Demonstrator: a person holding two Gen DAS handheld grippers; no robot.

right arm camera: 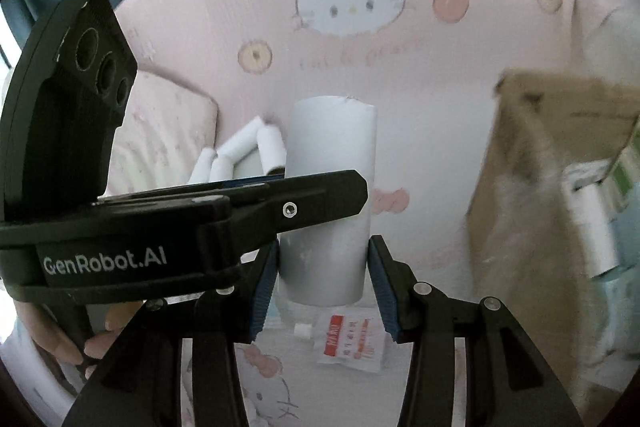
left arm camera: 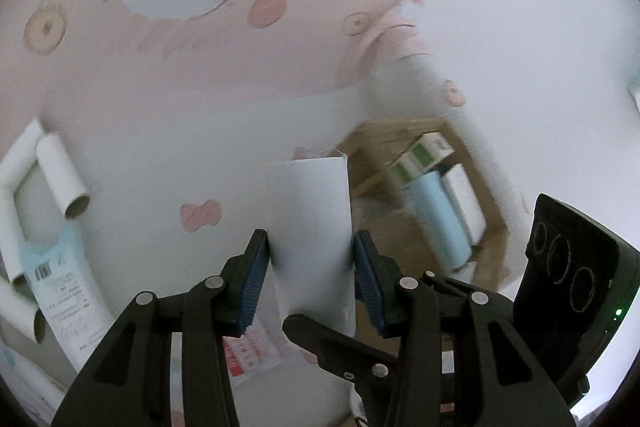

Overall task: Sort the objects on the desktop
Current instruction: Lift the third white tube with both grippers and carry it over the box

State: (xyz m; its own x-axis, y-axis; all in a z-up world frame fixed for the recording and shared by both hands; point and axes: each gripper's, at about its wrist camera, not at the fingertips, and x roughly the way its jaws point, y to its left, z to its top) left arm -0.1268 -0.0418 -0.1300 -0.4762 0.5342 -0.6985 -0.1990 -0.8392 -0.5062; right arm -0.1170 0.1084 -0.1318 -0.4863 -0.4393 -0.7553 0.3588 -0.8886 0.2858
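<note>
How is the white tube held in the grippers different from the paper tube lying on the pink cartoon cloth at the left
The held white tube is wider and raised off the surface, clamped by the left gripper and, in the right wrist view, standing between the right gripper fingers. The thin paper tube lies untouched on the cartoon cloth beside other tubes, showing a brown open end. Both are white cardboard cylinders.

white tube (right arm camera: 328, 203), pink cat-print cloth (right arm camera: 400, 87), brown box (right arm camera: 532, 187)

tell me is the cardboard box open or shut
Open: the cardboard box has no lid over it, and cartons and a pale blue roll show inside.
</note>
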